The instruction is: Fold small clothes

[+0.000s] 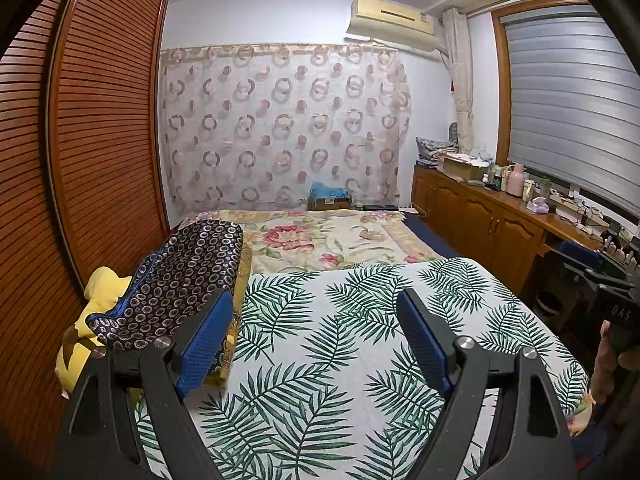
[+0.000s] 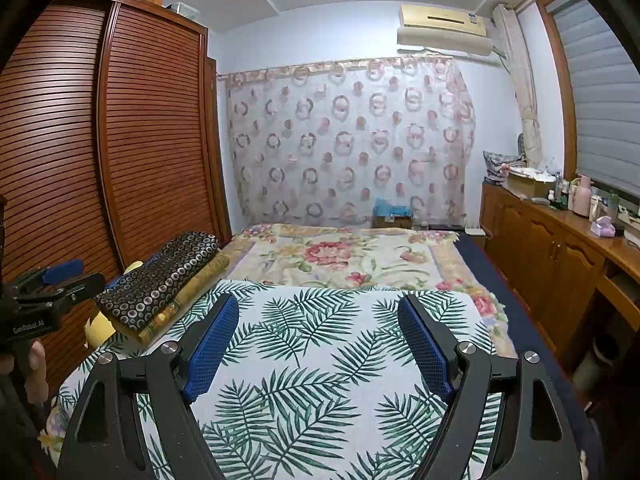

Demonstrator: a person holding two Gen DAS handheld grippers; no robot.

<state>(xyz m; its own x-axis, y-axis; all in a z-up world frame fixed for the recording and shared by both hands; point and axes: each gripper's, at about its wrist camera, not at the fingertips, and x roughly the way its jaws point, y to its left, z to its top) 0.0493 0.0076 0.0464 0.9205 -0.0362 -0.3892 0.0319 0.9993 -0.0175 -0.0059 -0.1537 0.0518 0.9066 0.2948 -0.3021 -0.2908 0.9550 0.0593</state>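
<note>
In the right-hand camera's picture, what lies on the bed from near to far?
Leaf-print cloth → flowered blanket → circle-patterned curtain on the far wall.

- The palm-leaf cloth (image 1: 340, 340) lies flat and bare across the near bed, open between and ahead of both spread claws.
- At the cloth's left edge a stack of folded clothes (image 1: 180, 280) rises, a yellow garment (image 1: 100, 300) beside it against the slatted wardrobe doors (image 1: 100, 140).
- Beyond, the floral blanket (image 2: 340, 260) is bare up to the curtain.
- On the right a narrow gap separates the bed from the wooden cabinet (image 2: 560, 260), its top cluttered.
- The left claw (image 2: 60, 280) hangs at the stack's near left.
</note>
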